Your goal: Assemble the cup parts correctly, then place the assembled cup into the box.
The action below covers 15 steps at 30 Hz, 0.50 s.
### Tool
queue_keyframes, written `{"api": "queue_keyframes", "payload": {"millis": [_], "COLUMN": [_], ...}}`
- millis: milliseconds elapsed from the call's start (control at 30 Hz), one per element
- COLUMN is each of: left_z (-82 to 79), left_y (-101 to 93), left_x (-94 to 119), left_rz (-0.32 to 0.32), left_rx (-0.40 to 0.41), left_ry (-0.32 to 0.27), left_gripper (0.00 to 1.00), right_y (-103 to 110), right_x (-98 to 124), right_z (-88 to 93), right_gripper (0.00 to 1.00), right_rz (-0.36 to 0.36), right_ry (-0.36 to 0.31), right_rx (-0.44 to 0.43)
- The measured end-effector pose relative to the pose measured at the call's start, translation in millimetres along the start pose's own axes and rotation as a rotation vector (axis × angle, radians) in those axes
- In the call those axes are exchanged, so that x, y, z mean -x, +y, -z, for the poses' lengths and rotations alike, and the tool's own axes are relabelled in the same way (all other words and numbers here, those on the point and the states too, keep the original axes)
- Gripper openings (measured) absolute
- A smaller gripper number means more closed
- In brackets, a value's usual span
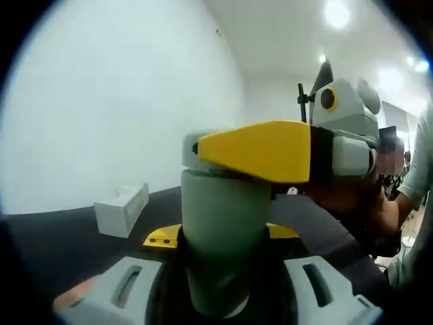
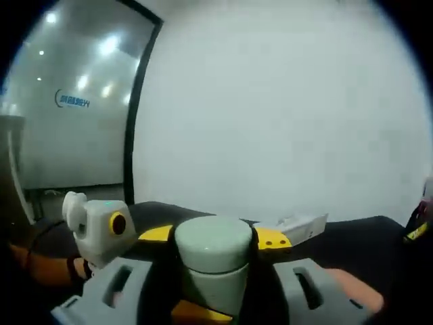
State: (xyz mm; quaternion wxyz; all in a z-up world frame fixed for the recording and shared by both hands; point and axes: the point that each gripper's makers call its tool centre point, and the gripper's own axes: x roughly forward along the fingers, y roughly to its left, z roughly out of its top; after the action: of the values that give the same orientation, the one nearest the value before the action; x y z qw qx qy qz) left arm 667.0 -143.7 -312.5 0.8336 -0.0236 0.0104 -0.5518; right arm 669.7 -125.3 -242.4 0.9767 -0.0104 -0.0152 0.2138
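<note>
A pale green cup body [image 1: 220,210] stands upright between my left gripper's [image 1: 223,235] grey jaws, whose yellow tips press its two sides. My right gripper [image 1: 210,150] reaches in from the right, its yellow finger [image 1: 264,150] lying across the grey-green lid [image 1: 191,143] on top of the cup. In the right gripper view the rounded lid [image 2: 213,240] sits between my right gripper's [image 2: 214,237] yellow tips, with the cup body [image 2: 216,288] below it. A yellow finger [image 2: 193,311] of the left gripper shows low on the cup.
A white box [image 1: 122,210] [image 2: 304,227] lies on the dark table [image 1: 54,244] behind the cup. A person's sleeve [image 1: 419,176] is at the right. An orange patch [image 2: 352,284] lies low on the table. A white wall rises beyond.
</note>
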Motion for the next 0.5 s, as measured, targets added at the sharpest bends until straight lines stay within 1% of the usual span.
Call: {"api": "queue_keyframes", "payload": {"millis": [67, 100, 133, 167, 200, 233, 267, 300, 333, 367, 400, 433, 467, 500], "left_z": [0.0, 0.0, -0.1, 0.0, -0.1, -0.1, -0.2, -0.2, -0.1, -0.1, -0.1, -0.1, 0.0, 0.0], "left_y": [0.3, -0.2, 0.2, 0.0, 0.1, 0.2, 0.0, -0.1, -0.3, -0.4, -1.6, -1.9, -1.8, -1.7], "left_x": [-0.8, -1.4, -1.8, -1.9, -2.0, -1.7, -1.6, -1.7, -1.7, -1.9, -2.1, -2.1, -1.9, -1.7], "left_rz": [0.000, 0.002, 0.002, 0.005, 0.005, 0.007, 0.006, 0.006, 0.007, 0.007, 0.006, 0.006, 0.006, 0.007], "left_rx": [0.003, 0.002, -0.002, -0.003, -0.006, -0.006, -0.005, -0.004, -0.006, -0.006, -0.008, -0.009, -0.009, -0.009], "left_ry": [-0.003, -0.004, -0.003, 0.000, 0.000, 0.000, -0.001, -0.001, 0.000, 0.000, 0.000, 0.000, -0.001, -0.001], "left_gripper": [0.40, 0.40, 0.40, 0.40, 0.40, 0.40, 0.40, 0.40, 0.40, 0.40, 0.40, 0.40, 0.40, 0.40], "right_y": [-1.6, 2.4, 4.1, 2.0, 7.8, 4.8, 3.2, 9.4, 6.6, 9.2, 17.2, 16.8, 19.7, 23.2], "right_x": [0.1, 1.4, 2.3, 4.5, 8.7, 10.5, 11.5, 14.9, 13.8, 15.9, 21.0, 19.5, 22.3, 25.4], "right_z": [0.3, 1.5, -0.2, -1.3, -2.1, -8.4, -11.5, -16.3, -18.2, -14.0, -12.4, -13.9, -13.2, -14.8], "right_gripper": [0.43, 0.45, 0.47, 0.46, 0.46, 0.47, 0.48, 0.49, 0.55, 0.58, 0.57, 0.59, 0.58, 0.57], "right_rz": [-0.039, -0.083, -0.122, -0.134, -0.221, -0.236, -0.254, -0.347, -0.368, -0.428, -0.532, -0.563, -0.630, -0.707], "right_ry": [0.011, 0.026, 0.024, 0.025, 0.031, -0.001, -0.013, -0.041, -0.040, -0.003, 0.001, 0.001, 0.007, 0.005], "right_rx": [0.001, -0.021, -0.018, -0.030, 0.014, 0.008, 0.007, 0.039, 0.010, 0.020, 0.059, 0.050, 0.073, 0.071]}}
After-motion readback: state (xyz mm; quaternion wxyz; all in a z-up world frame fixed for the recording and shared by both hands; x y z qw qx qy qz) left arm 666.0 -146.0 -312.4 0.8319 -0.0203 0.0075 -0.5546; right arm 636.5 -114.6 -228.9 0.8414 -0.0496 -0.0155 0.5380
